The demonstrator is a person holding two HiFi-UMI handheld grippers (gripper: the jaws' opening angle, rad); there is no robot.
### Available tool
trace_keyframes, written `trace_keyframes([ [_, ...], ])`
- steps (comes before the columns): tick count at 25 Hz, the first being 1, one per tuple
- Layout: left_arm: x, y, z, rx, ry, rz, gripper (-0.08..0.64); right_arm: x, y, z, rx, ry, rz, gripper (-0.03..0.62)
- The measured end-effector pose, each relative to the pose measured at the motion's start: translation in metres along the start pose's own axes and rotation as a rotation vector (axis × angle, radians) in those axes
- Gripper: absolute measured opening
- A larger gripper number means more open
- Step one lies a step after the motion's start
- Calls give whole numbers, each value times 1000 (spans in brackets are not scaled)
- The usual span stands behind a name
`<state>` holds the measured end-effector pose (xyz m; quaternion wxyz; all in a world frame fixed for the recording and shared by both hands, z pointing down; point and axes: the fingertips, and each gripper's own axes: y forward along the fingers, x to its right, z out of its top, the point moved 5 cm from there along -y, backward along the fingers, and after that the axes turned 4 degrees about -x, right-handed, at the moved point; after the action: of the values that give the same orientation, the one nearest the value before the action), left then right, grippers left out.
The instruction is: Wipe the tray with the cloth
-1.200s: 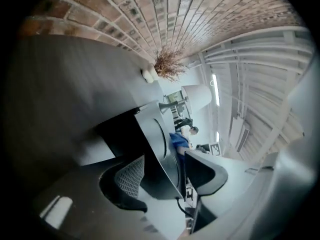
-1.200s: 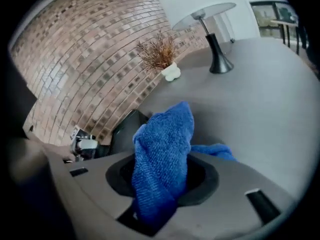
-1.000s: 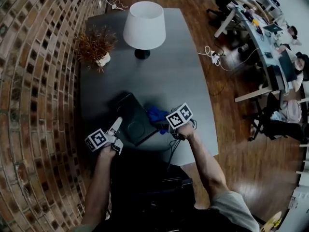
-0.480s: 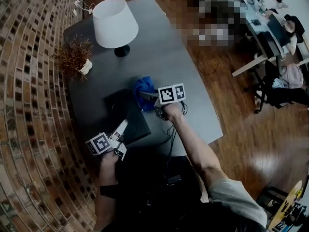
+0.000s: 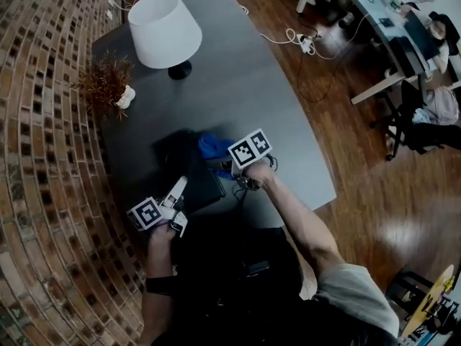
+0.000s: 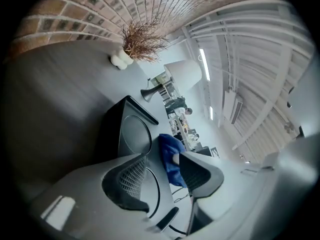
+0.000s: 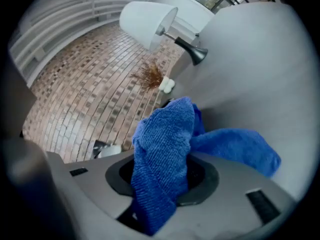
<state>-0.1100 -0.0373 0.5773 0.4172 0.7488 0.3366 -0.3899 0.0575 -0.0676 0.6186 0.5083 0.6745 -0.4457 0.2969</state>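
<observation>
Between right tongs [image 7: 162, 178] jaws, cloth [image 7: 167, 129] clamped by tray [image 6: 125, 134]; left tongs [image 6: 161, 176] just closing, part-open, tray edge between.

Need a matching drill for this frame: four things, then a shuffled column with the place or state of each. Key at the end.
1. cloth
2. tray
3. lamp
4. dried plant

A. white shade, far end of the table
B. blue, clamped in the right gripper
C. by the brick wall, in a small white pot
D. black, near end of the table

Pairs: 1-B, 2-D, 3-A, 4-C
</observation>
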Motion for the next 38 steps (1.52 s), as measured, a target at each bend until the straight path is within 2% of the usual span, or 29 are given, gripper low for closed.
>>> trace_keyframes([
  [2, -2, 0, 0, 0, 8, 2, 190, -8, -20, -15, -1, -73, -20, 150],
  [3, -3, 0, 0, -2, 6, 4, 190, -7, -32, -13, 47, -98, -49, 152],
  [5, -4, 1, 0, -3, 3, 0, 190, 3, -49, -5, 168, -86, -92, 152],
  [6, -4, 0, 0, -4, 0, 1, 190, 7, -47, -6, 189, -68, -90, 152],
  [10, 0, -1, -1, 4, 9, 8, 190, 1, -8, -60, 80, -2, 49, 152],
  [13, 2, 1, 0, 5, 15, -2, 190, -6, -14, -104, 43, 98, 160, 150],
  [15, 2, 0, 0, 3, -5, 1, 190, -17, -20, -136, -83, 100, 221, 150],
  [17, 0, -1, -2, 1, -10, 16, 190, -25, -27, -158, -216, 37, 229, 150],
  [18, -1, -2, -3, 1, -13, 20, 190, -23, -33, -154, -219, 6, 201, 150],
  [19, -2, -1, -3, 1, -18, 18, 190, -16, -41, -137, -165, -14, 164, 150],
  [22, -3, -1, -1, -1, -4, 10, 190, 10, -56, -34, 152, -47, 75, 150],
  [24, -5, -3, -2, 5, -7, 24, 190, 28, -46, 33, 283, -39, 36, 152],
  [26, -7, -3, -3, 7, -14, 32, 190, 45, -24, 82, 330, 18, -3, 152],
  [28, -5, -2, -6, 10, -23, 29, 190, 59, 3, 108, 321, 86, -20, 152],
  [32, 1, 1, -6, 7, -4, 15, 190, 68, 20, 92, 282, 230, 27, 150],
  [38, -1, 0, -1, 3, 4, 16, 189, 54, 10, 31, 178, 276, 117, 149],
])
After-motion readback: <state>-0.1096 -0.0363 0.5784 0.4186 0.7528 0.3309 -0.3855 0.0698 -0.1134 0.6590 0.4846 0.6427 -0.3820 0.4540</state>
